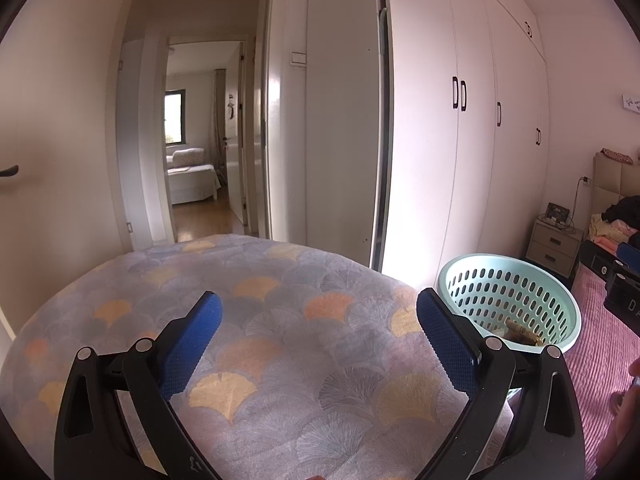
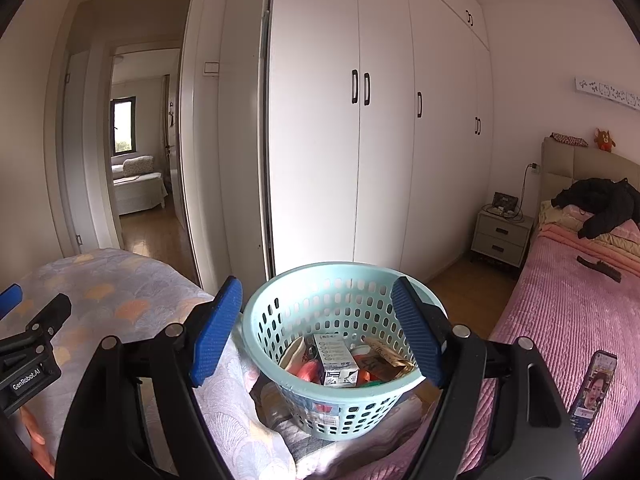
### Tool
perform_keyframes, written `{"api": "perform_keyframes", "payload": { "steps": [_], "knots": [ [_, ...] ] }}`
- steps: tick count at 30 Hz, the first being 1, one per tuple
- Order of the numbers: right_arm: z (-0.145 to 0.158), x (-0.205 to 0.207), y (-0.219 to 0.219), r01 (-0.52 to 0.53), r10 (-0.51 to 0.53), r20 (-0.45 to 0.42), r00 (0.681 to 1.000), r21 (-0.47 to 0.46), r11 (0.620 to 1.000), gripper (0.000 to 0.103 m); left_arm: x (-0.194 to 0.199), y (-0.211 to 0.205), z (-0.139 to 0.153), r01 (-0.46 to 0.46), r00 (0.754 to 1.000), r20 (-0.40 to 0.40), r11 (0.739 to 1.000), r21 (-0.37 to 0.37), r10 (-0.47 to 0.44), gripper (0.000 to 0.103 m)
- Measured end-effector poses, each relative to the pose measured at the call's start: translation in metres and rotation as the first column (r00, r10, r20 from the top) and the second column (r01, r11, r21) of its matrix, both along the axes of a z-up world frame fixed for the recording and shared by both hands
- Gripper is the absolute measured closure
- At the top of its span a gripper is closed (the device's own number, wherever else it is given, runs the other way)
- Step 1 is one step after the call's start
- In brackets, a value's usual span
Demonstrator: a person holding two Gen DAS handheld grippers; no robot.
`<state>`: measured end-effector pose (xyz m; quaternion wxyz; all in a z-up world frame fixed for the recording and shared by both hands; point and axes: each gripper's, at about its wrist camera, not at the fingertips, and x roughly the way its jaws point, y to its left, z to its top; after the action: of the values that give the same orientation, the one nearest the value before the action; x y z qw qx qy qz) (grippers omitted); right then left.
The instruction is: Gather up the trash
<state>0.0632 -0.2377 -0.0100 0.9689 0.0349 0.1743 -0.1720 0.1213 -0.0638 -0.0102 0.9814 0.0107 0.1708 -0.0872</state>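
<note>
Sitting just ahead of the open right gripper (image 2: 318, 330), basket (image 2: 264, 312) of trash (image 2: 334, 360).

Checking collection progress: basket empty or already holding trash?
Holding trash. The right wrist view shows the teal basket upright, with a small carton, a brown wrapper and red items in its bottom.

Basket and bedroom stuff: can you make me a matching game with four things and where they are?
Things:
1. milk carton
2. phone
3. black jacket
4. toy animal

Places:
A. on top of the headboard
B. inside the mint basket
C. flat on the pink bed cover, near the right claw
D. piled at the head of the bed

Pairs: 1-B, 2-C, 3-D, 4-A
</note>
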Motion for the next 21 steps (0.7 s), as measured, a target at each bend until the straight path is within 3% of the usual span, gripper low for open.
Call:
{"api": "perform_keyframes", "payload": {
  "steps": [21],
  "knots": [
    [-0.0048,0.0026,0.0047,-0.013,0.013,-0.012,1.000,-0.003,1.000,0.030,0.0028,0.0009,-0.0021,0.007,1.000,-0.009,1.000,-0.001,-0.007,0.009]
  ]
}}
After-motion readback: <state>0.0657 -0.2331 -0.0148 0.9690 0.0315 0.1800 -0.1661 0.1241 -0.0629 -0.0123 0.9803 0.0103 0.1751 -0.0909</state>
